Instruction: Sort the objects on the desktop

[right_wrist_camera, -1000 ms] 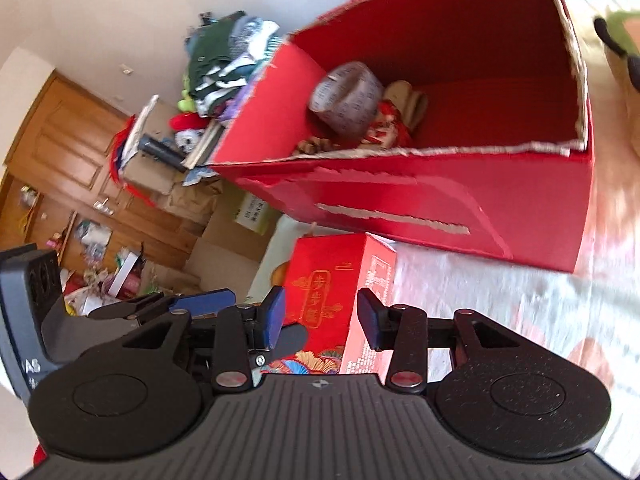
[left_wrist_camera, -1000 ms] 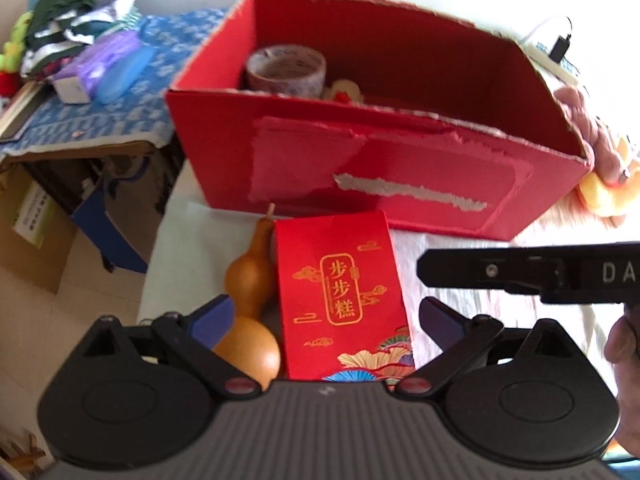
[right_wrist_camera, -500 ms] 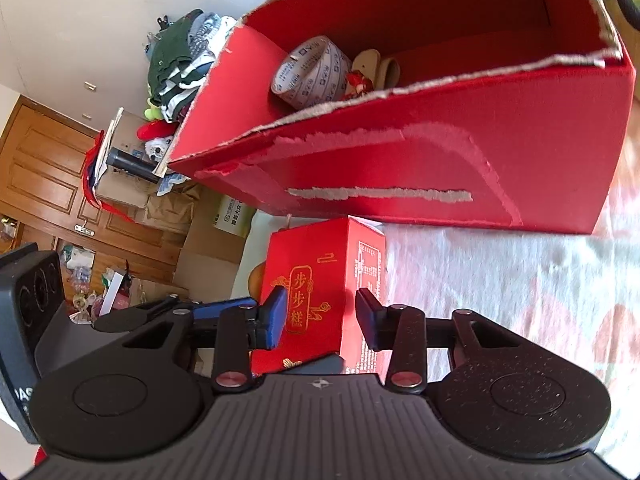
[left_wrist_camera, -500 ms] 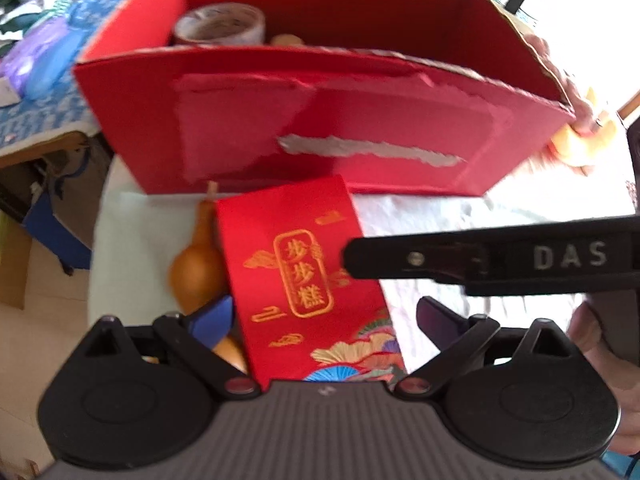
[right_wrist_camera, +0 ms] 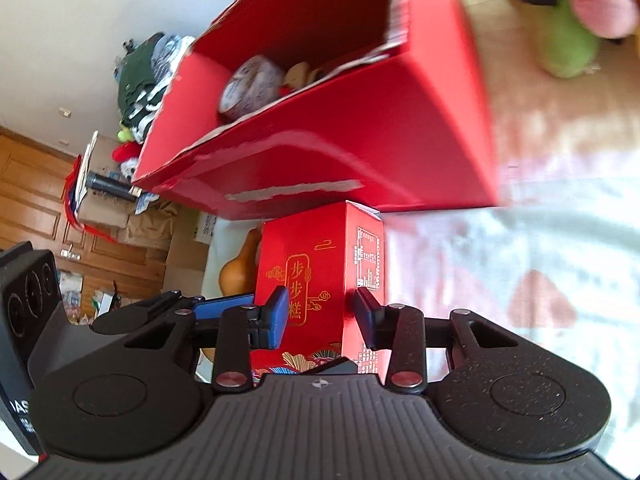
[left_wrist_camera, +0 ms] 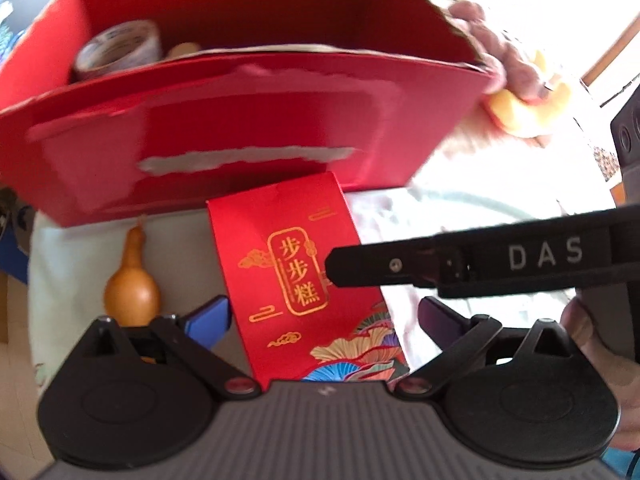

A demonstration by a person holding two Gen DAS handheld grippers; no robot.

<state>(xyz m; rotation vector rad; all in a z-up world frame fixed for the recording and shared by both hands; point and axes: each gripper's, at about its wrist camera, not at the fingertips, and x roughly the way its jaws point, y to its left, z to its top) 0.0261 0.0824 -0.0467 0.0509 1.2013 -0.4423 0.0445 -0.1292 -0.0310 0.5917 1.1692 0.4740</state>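
Tablecloth (left_wrist_camera: 460, 208) bears red carton (left_wrist_camera: 292, 276), lengthwise toward box (left_wrist_camera: 240, 120).

Left tongs (left_wrist_camera: 324, 316) spread wide, straddling the small red gift box (left_wrist_camera: 296, 276) lying flat on the white bench (left_wrist_camera: 72, 248). Right tongs (left_wrist_camera: 344, 266) reach in from the right, their black arm across the box's gold lettering. A tan gourd (left_wrist_camera: 130, 284) lies just left of the box. Behind stands the big red carton (left_wrist_camera: 240, 132), a tape roll (left_wrist_camera: 120, 50) inside at its left end.

"步步糕" on red packet (left_wrist_camera: 296, 280); "DAS" on right claw (left_wrist_camera: 544, 250)
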